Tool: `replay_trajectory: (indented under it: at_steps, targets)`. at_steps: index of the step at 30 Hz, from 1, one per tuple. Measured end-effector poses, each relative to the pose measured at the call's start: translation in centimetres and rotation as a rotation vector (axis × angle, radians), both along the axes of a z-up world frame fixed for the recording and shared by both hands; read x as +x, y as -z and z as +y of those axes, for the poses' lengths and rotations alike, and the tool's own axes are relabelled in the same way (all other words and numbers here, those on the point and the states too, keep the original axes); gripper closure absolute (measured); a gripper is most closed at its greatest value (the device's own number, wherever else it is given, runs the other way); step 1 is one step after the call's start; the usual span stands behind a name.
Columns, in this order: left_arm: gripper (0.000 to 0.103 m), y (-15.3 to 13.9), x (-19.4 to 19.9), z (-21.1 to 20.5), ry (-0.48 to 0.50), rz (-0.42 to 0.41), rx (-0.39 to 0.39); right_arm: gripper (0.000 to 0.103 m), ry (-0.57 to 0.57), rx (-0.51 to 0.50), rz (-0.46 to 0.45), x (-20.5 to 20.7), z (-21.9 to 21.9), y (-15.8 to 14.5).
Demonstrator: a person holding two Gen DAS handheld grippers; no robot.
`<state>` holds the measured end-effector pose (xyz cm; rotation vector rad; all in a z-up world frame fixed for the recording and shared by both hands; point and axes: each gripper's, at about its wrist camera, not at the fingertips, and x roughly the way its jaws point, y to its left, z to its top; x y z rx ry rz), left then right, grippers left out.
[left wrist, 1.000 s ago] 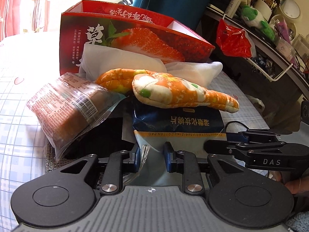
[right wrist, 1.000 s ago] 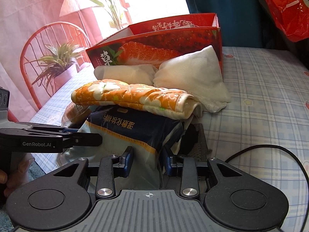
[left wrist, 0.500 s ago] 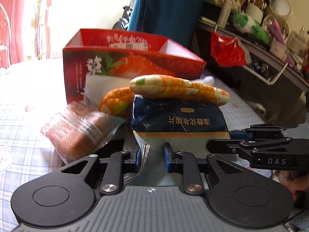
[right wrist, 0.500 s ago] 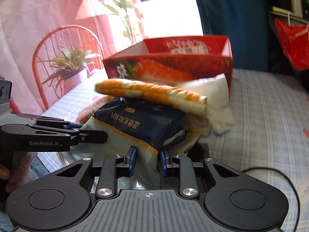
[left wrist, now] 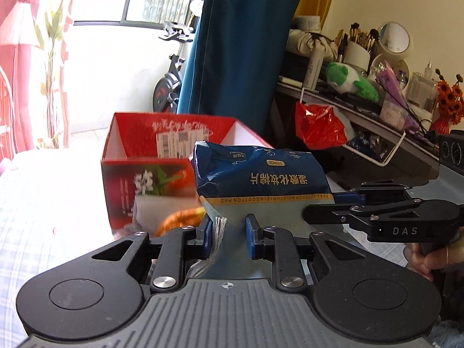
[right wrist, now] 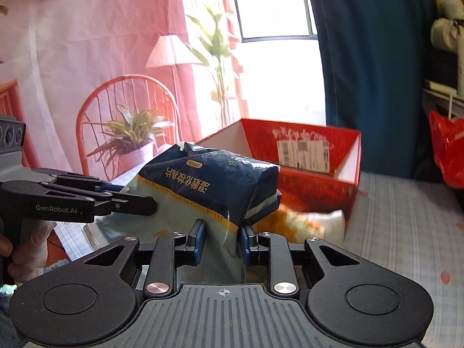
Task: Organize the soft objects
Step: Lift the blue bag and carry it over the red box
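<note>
Both grippers hold one blue and pale cotton pad bag (left wrist: pixel 261 179) in the air in front of the open red strawberry box (left wrist: pixel 136 156). My left gripper (left wrist: pixel 227 230) is shut on the bag's lower edge. My right gripper (right wrist: pixel 221 240) is shut on the same bag (right wrist: pixel 211 185) from the other side. The right gripper shows at the right of the left wrist view (left wrist: pixel 377 214), and the left one at the left of the right wrist view (right wrist: pixel 87 200). The orange patterned plush (right wrist: pixel 301 220) and white cloth (left wrist: pixel 150 208) lie below, against the box (right wrist: pixel 316 156).
The bed has a pale checked sheet (right wrist: pixel 406 226). A red plastic bag (left wrist: pixel 319 127) hangs off a cluttered shelf (left wrist: pixel 377 110) at the right. A blue curtain (left wrist: pixel 240 52) hangs behind the box. A red chair with a plant (right wrist: pixel 127 133) stands at the left.
Both grippers have lifted the cotton pad bag up from the pile. The orange plush that lay on top of it has slid off and now lies below by the box.
</note>
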<state>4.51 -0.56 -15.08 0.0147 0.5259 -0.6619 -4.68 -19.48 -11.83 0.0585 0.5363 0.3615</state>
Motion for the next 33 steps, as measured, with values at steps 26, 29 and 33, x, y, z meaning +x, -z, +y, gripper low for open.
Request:
replay_trajectory:
  at_steps: [26,29,33]
  targets:
    - [0.079,-4.9,19.6,-2.6,-0.161,-0.063,0.028,0.08,-0.11,-0.508,-0.252,20.9,2.8,-2.2]
    - [0.079,-4.0,21.2,-3.5,-0.168,-0.055,0.066,0.08,-0.111,-0.551,-0.223,23.0,2.9,-0.7]
    - [0.079,-1.9,22.4,-4.4,-0.159,-0.008,0.139,0.08,-0.097,-0.533,-0.13,25.3,2.7,1.6]
